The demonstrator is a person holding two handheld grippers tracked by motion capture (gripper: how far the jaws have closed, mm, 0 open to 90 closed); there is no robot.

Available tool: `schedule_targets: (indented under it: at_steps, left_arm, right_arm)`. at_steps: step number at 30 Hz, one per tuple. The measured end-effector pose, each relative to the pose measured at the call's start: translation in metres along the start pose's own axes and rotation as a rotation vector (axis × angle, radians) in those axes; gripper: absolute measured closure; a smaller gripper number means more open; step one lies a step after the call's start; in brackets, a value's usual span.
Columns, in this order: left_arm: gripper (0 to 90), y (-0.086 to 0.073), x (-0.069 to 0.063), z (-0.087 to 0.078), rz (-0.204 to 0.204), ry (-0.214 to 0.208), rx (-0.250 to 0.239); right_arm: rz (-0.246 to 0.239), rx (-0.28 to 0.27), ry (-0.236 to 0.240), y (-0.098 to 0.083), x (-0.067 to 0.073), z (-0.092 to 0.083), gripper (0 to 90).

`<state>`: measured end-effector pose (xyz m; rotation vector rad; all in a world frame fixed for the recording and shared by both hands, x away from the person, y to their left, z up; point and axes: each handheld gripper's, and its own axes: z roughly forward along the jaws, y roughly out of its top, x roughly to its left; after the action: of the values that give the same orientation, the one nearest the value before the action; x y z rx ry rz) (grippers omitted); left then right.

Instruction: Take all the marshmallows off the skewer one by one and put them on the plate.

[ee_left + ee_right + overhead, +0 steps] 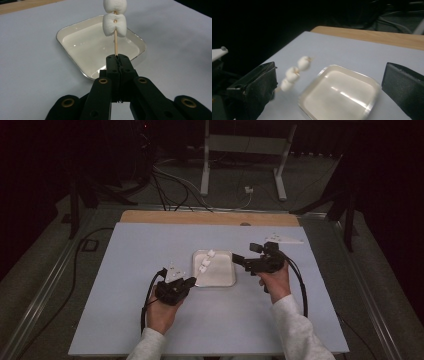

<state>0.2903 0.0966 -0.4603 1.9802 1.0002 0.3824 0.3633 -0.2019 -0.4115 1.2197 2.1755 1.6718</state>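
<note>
Wooden skewer [116,45] of marshmallows [114,24] clamped in left gripper [117,60] over white tray [75,62], right gripper [329,82] jaws apart, empty.

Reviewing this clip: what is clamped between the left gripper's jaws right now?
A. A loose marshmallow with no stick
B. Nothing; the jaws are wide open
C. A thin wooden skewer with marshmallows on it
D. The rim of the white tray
C: in the left gripper view, the left gripper has its jaws shut on the skewer, which carries marshmallows above the tray.
</note>
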Motion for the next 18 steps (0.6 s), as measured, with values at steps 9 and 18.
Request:
schedule_targets:
  at_steps: [9,18]
  left_arm:
    - [90.0,-0.003,-0.005,-0.003,0.010,-0.004,-0.033]
    - [90.0,-0.004,-0.006,-0.003,0.014,-0.006,-0.053]
  right_arm:
    - [0.108,0.087,0.128,0.006,0.013,0.040,26.6]
    - [0.200,0.129,0.231,-0.004,0.010,0.063,53.5]
